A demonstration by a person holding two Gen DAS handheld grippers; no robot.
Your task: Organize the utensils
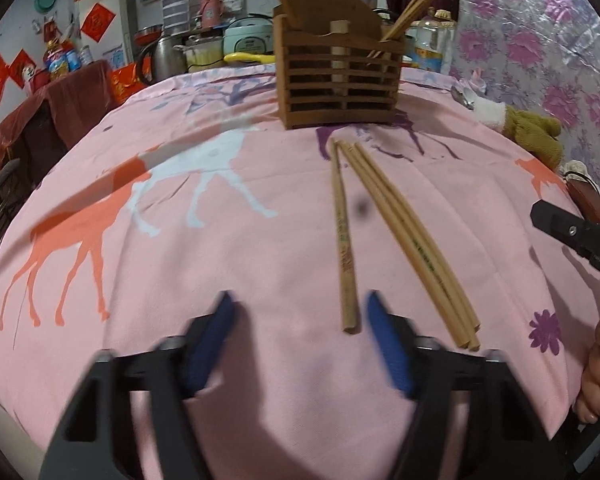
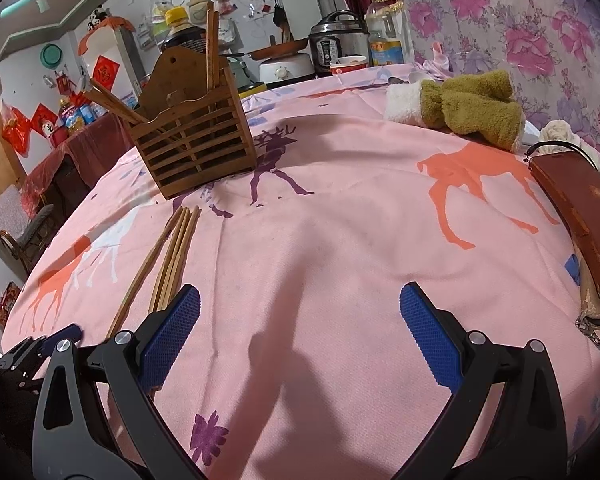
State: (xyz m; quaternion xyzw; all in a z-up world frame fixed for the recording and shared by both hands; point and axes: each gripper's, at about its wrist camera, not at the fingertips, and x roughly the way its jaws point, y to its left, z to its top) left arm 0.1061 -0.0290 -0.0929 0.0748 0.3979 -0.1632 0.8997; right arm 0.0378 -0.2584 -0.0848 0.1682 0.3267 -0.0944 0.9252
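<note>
Four loose chopsticks (image 1: 384, 232) lay on the pink deer-print tabletop (image 1: 220, 248), their far tips gathered just in front of the slatted wooden holder (image 1: 342, 76), their near ends fanned toward the camera. One lay a little apart to the left; the other three lay side by side, touching. Judging by the task, they waited there to be lifted into the holder, which already carried several upright chopsticks (image 1: 414, 8) in its compartments.

The left gripper (image 1: 300, 320) hung low over the cloth and pointed steeply down, its blue pads (image 1: 210, 344) blurred. Its jaws stood partly apart with nothing between them: the near end of the single chopstick lay just ahead of the right pad, outside the gap. It gripped nothing; to my eye it looked lined up for that stick but sat slightly left of it.

The right gripper (image 2: 300, 336) was tilted down over bare cloth to the right of the sticks, its jaws spread wide and empty. It seemed to be kept clear, leaving the pick to the left side. At the right edge of the left view, the person's fingers (image 1: 596, 384) were wrapped on its handle.
</note>
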